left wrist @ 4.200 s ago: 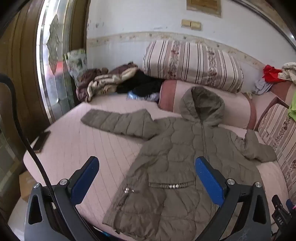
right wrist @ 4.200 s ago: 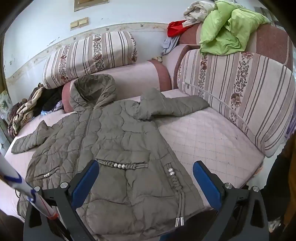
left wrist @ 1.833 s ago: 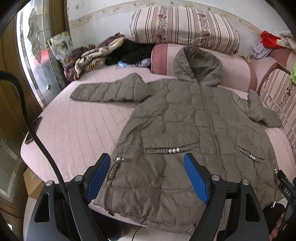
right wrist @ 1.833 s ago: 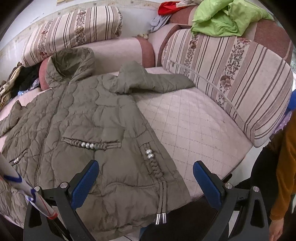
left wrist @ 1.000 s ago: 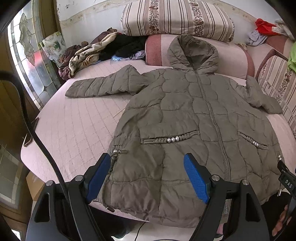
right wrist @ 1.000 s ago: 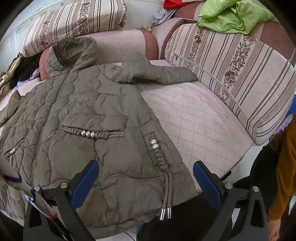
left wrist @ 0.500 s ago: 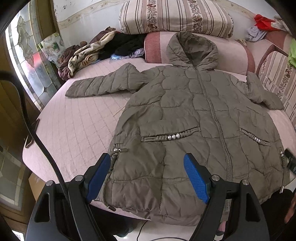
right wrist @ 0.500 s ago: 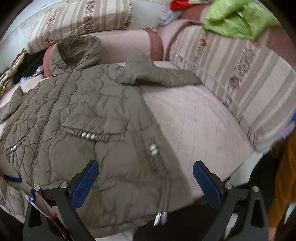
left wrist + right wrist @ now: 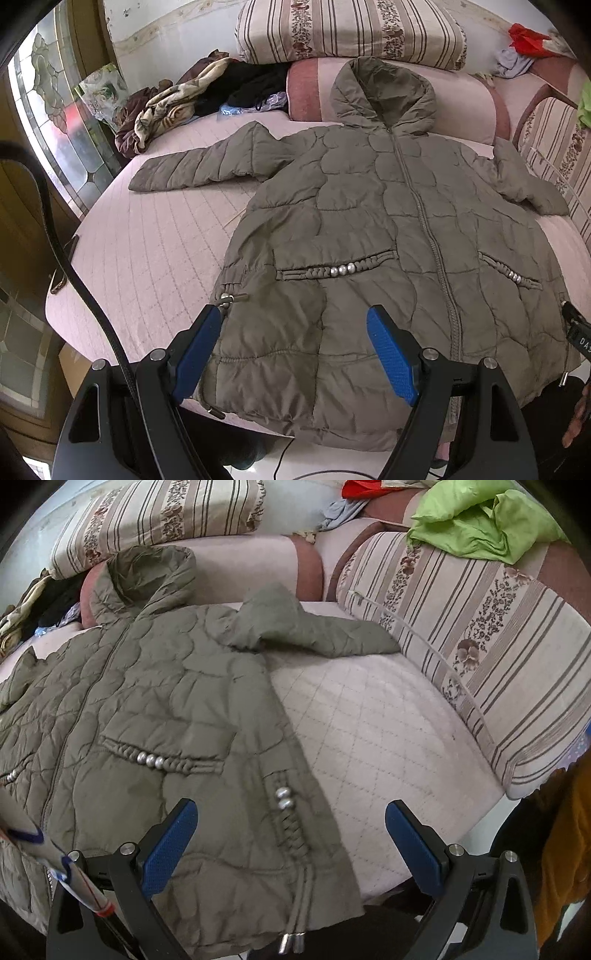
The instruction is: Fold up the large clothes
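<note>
Between both grippers' wide-open fingers [image 9: 195,350] [image 9: 166,845] lies the coat's [image 9: 369,221] hem, ungrasped.

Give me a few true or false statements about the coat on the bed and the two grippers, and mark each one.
1. The olive coat lies front-up, zipped, with its hood toward the striped pillow. True.
2. The left gripper is clamped on the coat's hem. False: its jaws are open, holding nothing.
3. Both sleeves are folded across the chest. False: each is spread outward.
4. The right gripper is open above the coat's side edge. True.
5. Green fabric sits atop the striped cushion. True.
</note>
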`<state>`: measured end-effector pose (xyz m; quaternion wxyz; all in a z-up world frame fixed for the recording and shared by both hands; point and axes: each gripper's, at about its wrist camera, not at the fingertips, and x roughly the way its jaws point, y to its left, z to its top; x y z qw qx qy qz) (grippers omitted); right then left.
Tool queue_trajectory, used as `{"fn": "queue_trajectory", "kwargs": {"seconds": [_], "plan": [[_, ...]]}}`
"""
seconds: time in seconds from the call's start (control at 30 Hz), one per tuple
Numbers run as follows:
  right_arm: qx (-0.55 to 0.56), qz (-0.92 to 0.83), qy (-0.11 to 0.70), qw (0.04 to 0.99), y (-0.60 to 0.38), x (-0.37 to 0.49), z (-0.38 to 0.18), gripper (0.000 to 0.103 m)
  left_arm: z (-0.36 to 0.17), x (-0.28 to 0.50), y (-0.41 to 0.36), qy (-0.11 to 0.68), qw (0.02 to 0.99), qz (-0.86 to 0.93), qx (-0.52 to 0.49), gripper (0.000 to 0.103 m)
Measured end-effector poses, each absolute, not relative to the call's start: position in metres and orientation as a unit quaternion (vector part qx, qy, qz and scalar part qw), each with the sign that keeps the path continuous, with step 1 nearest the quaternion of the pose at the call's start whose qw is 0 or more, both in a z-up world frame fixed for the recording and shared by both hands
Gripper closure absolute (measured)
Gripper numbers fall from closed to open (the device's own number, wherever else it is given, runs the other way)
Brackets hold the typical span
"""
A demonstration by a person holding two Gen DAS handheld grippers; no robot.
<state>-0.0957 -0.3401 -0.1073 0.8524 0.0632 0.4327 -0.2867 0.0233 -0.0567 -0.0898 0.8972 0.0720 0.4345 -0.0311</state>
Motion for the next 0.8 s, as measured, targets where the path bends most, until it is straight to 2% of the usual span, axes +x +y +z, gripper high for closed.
{"fn": "queue_trajectory", "kwargs": {"seconds": [0.43,0.8], "plan": [[0.061,-0.271,0.445,0.851,-0.319,-0.087,-0.107,0.0,-0.091,0.033,-0.036,0.435,0.898,-0.005,0.059,0.022],[0.031,-0.196,0.437,0.878,-0.253,-0.05,-0.087,0.0,-0.097,0.08,0.027,0.431,0.9,0.045,0.047,0.022]]}}
